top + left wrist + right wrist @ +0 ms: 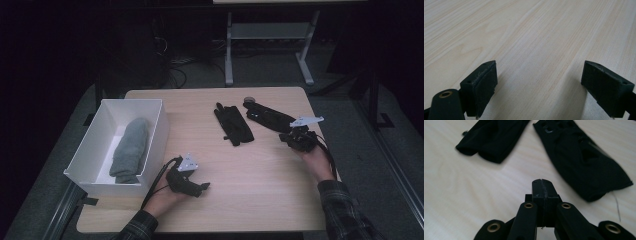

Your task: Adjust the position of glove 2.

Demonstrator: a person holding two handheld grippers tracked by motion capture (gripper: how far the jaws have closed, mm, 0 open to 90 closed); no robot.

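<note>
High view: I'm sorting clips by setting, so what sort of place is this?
Probably a lab or workshop room rather than a home: a plain wooden table on grey carpet, cables trailing on the floor behind it, and a metal-framed workbench at the back.

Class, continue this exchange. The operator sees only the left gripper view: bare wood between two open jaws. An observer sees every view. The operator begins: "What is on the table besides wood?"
Observer: Two black gloves, one near the middle and another to its right.
Operator: Where is the other gripper?
Observer: The right gripper points at the gloves from close by, its jaws shut with nothing between them.
Operator: Anything near me?
Observer: A white box stands at the table's left edge, next to the left gripper, with a grey rolled cloth lying inside.
</note>
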